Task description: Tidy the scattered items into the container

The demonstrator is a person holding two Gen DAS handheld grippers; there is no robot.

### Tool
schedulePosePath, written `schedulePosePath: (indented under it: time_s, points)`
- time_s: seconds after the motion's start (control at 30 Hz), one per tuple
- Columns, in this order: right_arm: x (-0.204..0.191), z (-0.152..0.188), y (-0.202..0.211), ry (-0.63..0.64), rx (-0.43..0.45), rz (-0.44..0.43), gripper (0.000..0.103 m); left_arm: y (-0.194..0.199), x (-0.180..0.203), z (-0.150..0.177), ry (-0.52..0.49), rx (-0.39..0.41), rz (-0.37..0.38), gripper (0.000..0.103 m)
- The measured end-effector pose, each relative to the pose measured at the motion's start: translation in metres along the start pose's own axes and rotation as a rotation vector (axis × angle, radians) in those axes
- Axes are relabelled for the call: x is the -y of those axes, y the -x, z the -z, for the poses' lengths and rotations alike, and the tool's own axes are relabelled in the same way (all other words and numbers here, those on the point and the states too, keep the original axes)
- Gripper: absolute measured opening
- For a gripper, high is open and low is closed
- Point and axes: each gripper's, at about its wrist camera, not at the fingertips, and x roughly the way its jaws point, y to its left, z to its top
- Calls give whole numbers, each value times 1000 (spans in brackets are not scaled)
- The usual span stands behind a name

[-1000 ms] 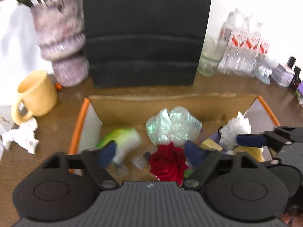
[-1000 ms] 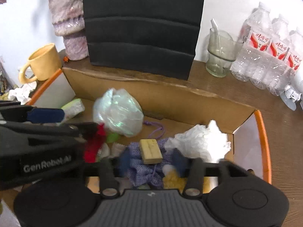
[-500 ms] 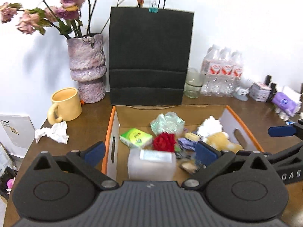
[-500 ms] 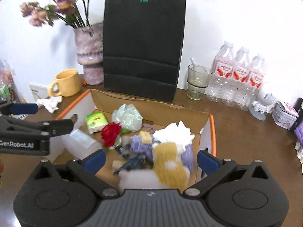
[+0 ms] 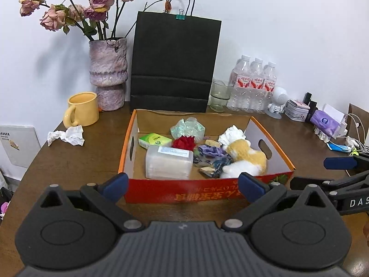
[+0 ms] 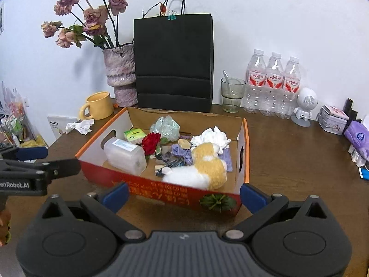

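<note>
An orange cardboard box [image 5: 207, 194] [image 6: 161, 192] stands on the brown table. In it lie a clear plastic tub [image 5: 169, 165], a red rose [image 5: 183, 143], a green tissue pack [image 5: 154, 140], a yellow-white plush toy [image 5: 245, 159] [image 6: 203, 168], crumpled white paper [image 5: 231, 135], a clear plastic wrapper [image 5: 188, 127] and purple cloth [image 5: 211, 151]. My left gripper [image 5: 182, 185] is open and empty in front of the box. My right gripper [image 6: 183, 195] is open and empty, also before the box. A crumpled tissue [image 5: 66, 135] [image 6: 80, 125] lies on the table left of the box.
A yellow mug [image 5: 81, 109], a vase of dried roses [image 5: 108, 73], a black paper bag [image 5: 173, 67], a glass [image 5: 219, 94] and water bottles [image 5: 252, 83] stand behind the box. Small tins, a purple pack [image 6: 356, 136] and cables sit at the right.
Both grippers have pulled back and up out of the box to its near side. Both have opened wide. The box contents lie as before.
</note>
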Motion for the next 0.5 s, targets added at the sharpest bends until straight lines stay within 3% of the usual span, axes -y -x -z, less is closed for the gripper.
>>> schedulePosePath:
  time_s: [0.5]
  points:
    - [-1,10,8,-13,3,5,103,3,6,9,-5,-16,8,103]
